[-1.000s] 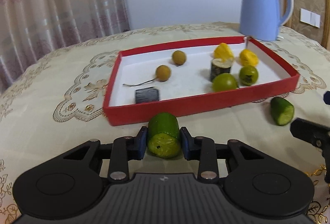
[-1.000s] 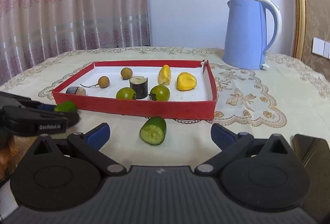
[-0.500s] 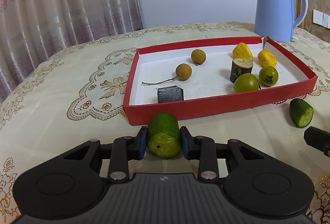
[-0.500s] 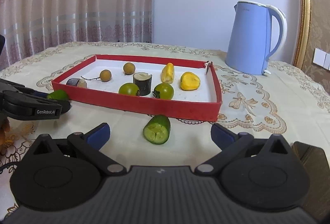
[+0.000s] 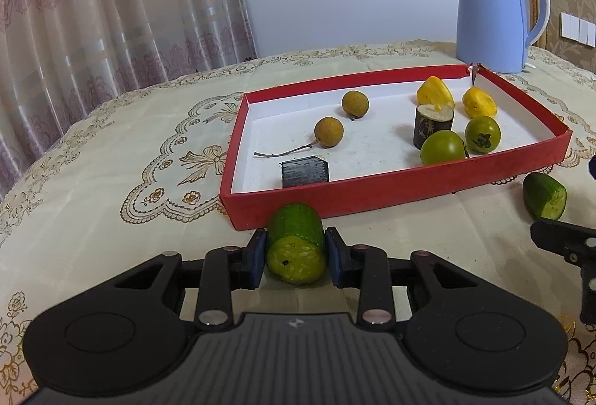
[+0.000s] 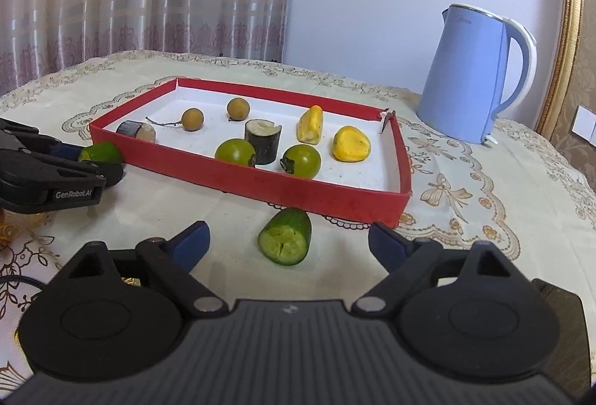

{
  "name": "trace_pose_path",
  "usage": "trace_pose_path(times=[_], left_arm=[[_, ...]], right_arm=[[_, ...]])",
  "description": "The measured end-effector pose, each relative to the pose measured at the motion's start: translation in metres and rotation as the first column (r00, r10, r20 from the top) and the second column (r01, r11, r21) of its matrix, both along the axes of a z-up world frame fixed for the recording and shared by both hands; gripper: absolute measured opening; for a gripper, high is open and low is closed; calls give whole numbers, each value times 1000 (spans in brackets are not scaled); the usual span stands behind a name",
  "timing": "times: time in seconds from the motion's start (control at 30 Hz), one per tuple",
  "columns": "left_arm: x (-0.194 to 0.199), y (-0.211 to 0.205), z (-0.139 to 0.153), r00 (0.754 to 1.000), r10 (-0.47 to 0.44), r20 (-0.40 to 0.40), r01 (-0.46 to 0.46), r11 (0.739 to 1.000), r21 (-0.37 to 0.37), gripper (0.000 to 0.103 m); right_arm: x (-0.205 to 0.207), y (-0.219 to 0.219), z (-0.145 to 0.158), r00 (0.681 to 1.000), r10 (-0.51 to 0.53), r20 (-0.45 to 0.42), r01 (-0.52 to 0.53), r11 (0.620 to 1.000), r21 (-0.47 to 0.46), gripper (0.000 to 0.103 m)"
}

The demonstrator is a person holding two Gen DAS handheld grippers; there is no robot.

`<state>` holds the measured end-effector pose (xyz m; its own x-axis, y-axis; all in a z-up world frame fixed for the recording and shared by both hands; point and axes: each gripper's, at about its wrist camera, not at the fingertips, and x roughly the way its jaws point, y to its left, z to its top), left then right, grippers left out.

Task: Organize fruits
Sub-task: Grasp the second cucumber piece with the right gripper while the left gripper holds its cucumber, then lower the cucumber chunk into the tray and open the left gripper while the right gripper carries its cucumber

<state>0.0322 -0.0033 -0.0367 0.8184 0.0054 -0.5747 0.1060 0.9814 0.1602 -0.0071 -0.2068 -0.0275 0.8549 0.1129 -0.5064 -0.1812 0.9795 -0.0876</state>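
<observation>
Left tongs point(image 5: 296, 258) clenched on a cucumber piece point(image 5: 296, 243) at lower centre of the left view, pads pressed on both flanks, cut face toward the camera, just short of the red tray point(image 5: 391, 187). Right tongs point(image 6: 288, 243) spread wide but closing, nothing gripped; second cucumber piece point(image 6: 287, 237) lying loose on the tabletop point(image 6: 484, 237) at lower centre of the right view, between the pads yet clear of both. Best done by centring on that loose piece, squeezing across the skin rather than the wet cut end, then lifting clear over the tray wall before setting down in bare white floor, away from green fruits point(image 6: 301, 161) and the yellow ones.
</observation>
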Motion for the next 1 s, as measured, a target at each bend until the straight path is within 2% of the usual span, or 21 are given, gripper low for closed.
trace_pose_path(times=[0.03, 0.1, 0.17, 0.27, 0.37, 0.4, 0.5, 0.8, 1.0], left_arm=[[0, 0, 0, 1000, 0, 1, 0, 1000, 1, 32], [-1, 0, 0, 1000, -1, 5, 1, 1000, 6, 32], [-1, 0, -1, 1000, -1, 8, 1, 1000, 9, 32], [-2, -1, -1, 1000, -2, 10, 2, 1000, 11, 32], [-2, -1, -1, 1000, -3, 13, 3, 1000, 14, 32], [-3, -1, -1, 1000, -3, 15, 3, 1000, 17, 32], [-3, -2, -1, 1000, -4, 17, 3, 1000, 20, 32], [-6, 4, 4, 1000, -22, 5, 22, 999, -25, 32], [-17, 10, 34, 994, -52, 97, 57, 997, -51, 32]], right_arm=[[2, 0, 0, 1000, 2, -4, -2, 1000, 2, 89], [7, 0, -1, 1000, 8, -25, -8, 1000, 8, 77], [12, 0, -3, 999, 17, -42, -16, 1000, 9, 70], [18, 1, -6, 998, 18, -62, -18, 1000, 2, 65], [22, 0, -9, 996, 28, -80, -27, 1000, 13, 36], [22, 1, -9, 997, 25, -78, -25, 1000, 8, 31], [21, 2, -10, 997, 29, -71, -29, 1000, 4, 31], [15, -9, -7, 999, 21, -43, -18, 997, 70, 31], [15, -11, -7, 999, 28, -44, -24, 996, 89, 31]])
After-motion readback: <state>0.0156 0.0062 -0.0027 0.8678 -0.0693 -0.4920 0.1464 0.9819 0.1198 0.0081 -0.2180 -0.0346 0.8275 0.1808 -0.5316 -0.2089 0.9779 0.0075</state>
